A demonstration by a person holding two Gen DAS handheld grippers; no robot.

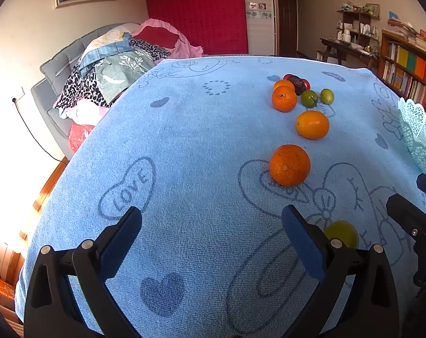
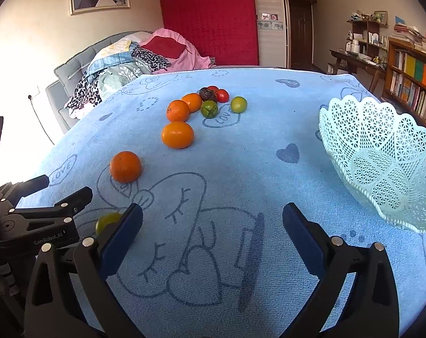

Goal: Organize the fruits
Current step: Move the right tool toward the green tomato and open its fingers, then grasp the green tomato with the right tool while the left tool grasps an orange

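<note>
Left gripper (image 1: 211,231) wide open, empty. Right gripper (image 2: 213,226) likewise, above towel (image 2: 241,169). Basket (image 2: 381,129) empty; oranges (image 2: 125,166) loose.

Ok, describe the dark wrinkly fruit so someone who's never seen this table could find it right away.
Start at the blue towel covering the table and look to its far side, left of the white lattice basket, where the fruit cluster sits. The dark wrinkly fruit lies at the back, between an orange and a red tomato. It is the only brownish-black, shrivelled piece; everything around it is smooth and bright.
</note>
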